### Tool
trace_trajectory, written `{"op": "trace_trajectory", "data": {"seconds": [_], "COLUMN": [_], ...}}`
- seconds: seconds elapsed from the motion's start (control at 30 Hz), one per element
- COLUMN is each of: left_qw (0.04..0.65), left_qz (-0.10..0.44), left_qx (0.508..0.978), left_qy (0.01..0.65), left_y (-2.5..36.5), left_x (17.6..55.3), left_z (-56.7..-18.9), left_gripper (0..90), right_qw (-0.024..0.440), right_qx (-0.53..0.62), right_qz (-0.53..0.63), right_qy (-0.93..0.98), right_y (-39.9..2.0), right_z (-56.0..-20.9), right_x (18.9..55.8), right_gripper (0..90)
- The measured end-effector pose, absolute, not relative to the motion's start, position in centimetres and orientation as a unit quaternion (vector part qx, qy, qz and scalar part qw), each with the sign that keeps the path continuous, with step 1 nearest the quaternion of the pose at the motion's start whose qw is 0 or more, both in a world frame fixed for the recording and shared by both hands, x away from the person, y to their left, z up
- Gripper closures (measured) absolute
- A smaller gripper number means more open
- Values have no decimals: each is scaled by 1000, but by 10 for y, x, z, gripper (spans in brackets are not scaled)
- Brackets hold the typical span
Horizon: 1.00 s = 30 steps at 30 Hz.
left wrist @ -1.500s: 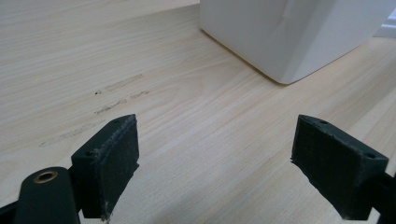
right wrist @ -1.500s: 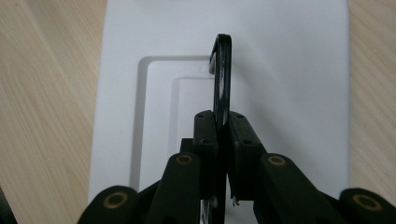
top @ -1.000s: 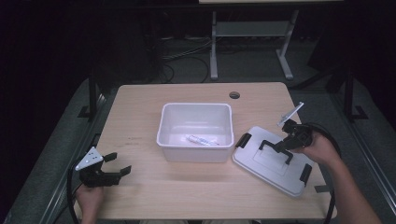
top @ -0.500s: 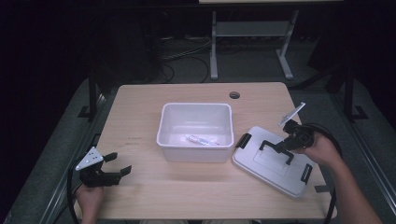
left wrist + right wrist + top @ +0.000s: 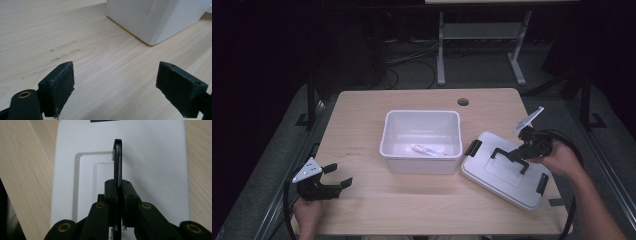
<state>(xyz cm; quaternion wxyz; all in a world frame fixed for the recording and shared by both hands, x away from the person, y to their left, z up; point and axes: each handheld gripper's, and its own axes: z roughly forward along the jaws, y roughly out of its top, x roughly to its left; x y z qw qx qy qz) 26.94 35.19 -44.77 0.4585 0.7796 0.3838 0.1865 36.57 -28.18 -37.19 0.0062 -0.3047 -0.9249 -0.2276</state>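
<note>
The right gripper [image 5: 523,148] is clamping the black handle [image 5: 117,162] of the white lid [image 5: 504,172]; in the right gripper view the two pads are pressing flat on either side of the upright handle bar. The lid is lying on the table [image 5: 377,110] just right of the white bin [image 5: 422,141], tilted askew to it, one corner close to the bin's right wall. The bin is sitting open near the table's middle, with a small tube-like item [image 5: 427,149] lying inside on its floor.

The left gripper [image 5: 329,184] is resting well left of the bin and nearer the person, its jaws spread wide with nothing between them; in the left gripper view a lower corner of the bin is showing beyond the pads.

The step in hand looks like lifting the lid to carry it over the bin. To do that well, the pinch should be sitting near the middle of the handle so the lid is hanging level rather than swinging down at one end; from the high view the grip seems to be toward the handle's far end, so a slow, straight lift is wise. The lid also needs turning to square with the bin's rim before lowering. The free left gripper could be steadying the bin's left wall so it is not sliding as the lid is seating.
</note>
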Motion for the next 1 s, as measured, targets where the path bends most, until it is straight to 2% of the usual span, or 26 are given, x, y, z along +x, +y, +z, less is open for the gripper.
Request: {"op": "trace_trajectory", "data": {"seconds": [1.0], "left_qw": [459], "left_qz": [184], "left_qx": [779], "left_qy": [385], "left_y": [351], "left_x": [270], "left_z": [-448], "left_gripper": [143], "right_qw": [-15], "right_qx": [-286], "right_qz": [-240], "right_qy": [-927], "right_y": [-293], "right_z": [-323], "right_x": [346], "right_gripper": [845]}}
